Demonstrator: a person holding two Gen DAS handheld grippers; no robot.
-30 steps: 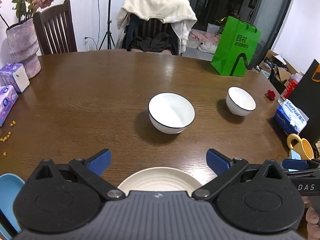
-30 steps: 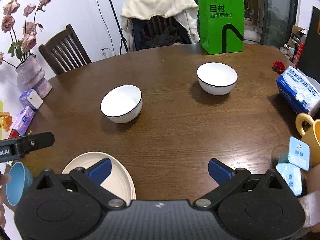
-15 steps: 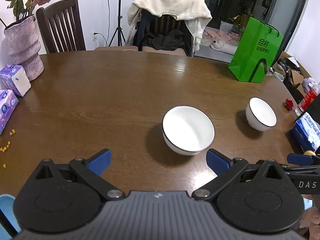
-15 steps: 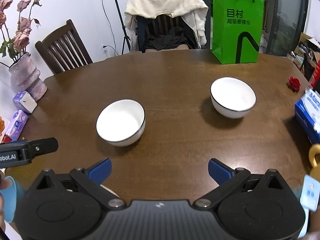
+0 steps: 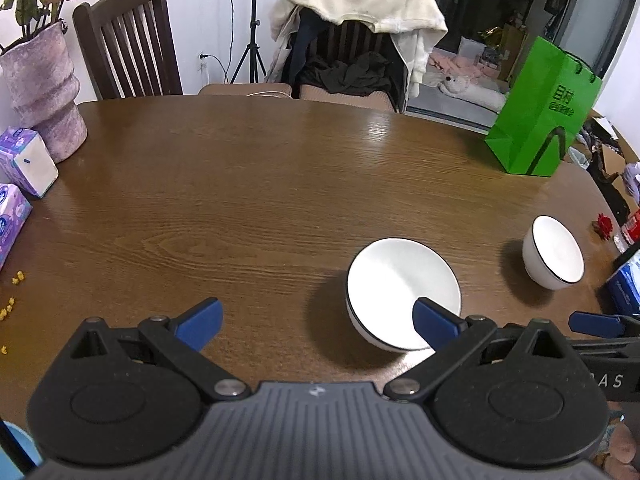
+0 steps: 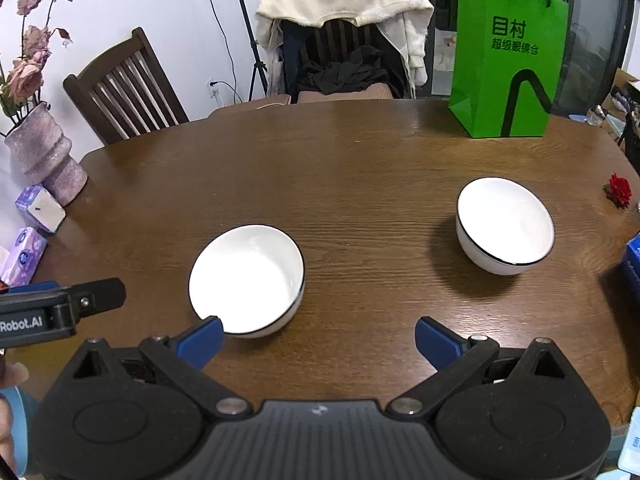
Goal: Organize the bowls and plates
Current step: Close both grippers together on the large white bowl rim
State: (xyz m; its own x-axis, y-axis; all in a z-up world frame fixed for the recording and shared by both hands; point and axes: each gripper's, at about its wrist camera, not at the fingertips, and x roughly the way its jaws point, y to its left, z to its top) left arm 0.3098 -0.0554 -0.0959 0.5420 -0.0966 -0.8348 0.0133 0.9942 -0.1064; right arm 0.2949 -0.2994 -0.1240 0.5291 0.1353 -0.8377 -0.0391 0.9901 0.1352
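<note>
Two white bowls with thin black rims stand on the brown wooden table (image 5: 248, 200). The wider bowl (image 5: 402, 286) (image 6: 246, 278) is nearer; the smaller bowl (image 5: 554, 254) (image 6: 505, 224) stands further right. My left gripper (image 5: 316, 318) is open and empty above the table, its right blue fingertip (image 5: 434, 320) overlapping the wider bowl's near rim in the view. My right gripper (image 6: 318, 338) is open and empty, its left fingertip (image 6: 202, 338) just in front of the same bowl. The plate is out of sight below both cameras.
A green paper bag (image 6: 506, 60) stands at the far right of the table. A pink vase (image 5: 40, 92) and tissue packs (image 5: 26, 160) sit at the left edge. A red flower (image 6: 619, 190) and a blue box (image 6: 634, 260) lie at the right. Chairs stand behind.
Both grippers have risen and moved forward over the table. The cream plate and blue cup have dropped out of view below them, and the bowls appear closer. Both stay open.
</note>
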